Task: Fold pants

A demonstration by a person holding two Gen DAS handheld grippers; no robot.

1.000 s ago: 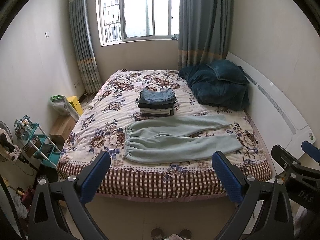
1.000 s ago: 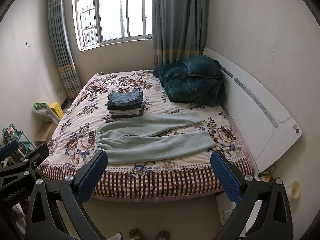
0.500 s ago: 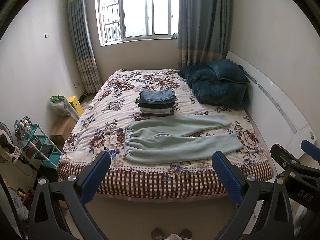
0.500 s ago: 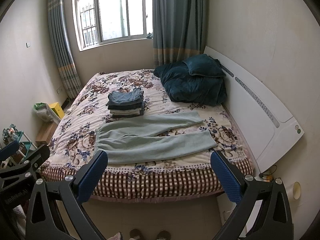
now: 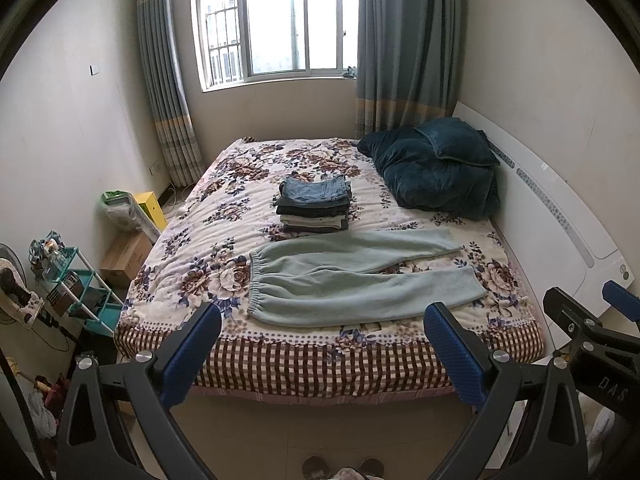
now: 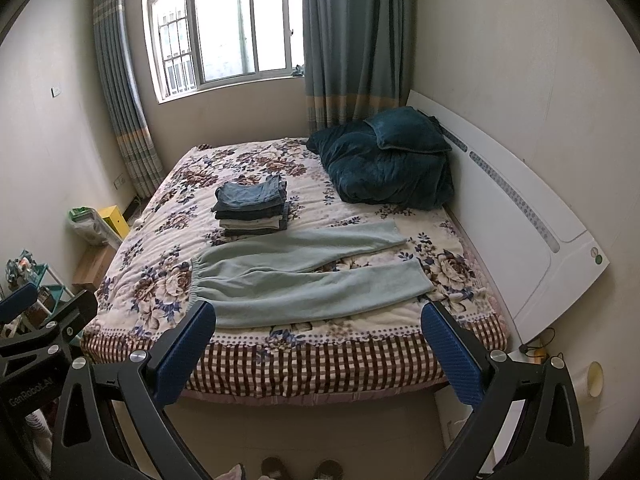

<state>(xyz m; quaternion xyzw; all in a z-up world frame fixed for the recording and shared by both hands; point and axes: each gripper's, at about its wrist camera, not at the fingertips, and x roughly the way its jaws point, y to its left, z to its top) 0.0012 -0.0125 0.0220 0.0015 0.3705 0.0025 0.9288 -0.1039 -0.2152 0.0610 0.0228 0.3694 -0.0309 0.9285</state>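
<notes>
I see bare floor [image 5: 320, 432] between me and the near edge of the bed [image 5: 360, 364], with both tools held back from the mattress. At the far left a shelf rack [image 5: 76, 292], a cardboard box [image 5: 126, 258] and a yellow box [image 5: 152, 208] crowd the left wall. My left gripper [image 5: 320, 352] has its fingers spread wide apart, holding nothing. One pair of pale green pants [image 5: 360, 280] lies flat near the bed's near edge, waistband left, two legs pointing right and splayed apart. Just beyond it sits one stack of folded clothes [image 5: 314, 208]. One dark blue quilt [image 5: 436, 172] is heaped at the far right by the white headboard [image 5: 560, 232]. My right gripper [image 6: 320, 348] is spread wide too, empty. Far wall: one window [image 5: 276, 24], two curtains.
</notes>
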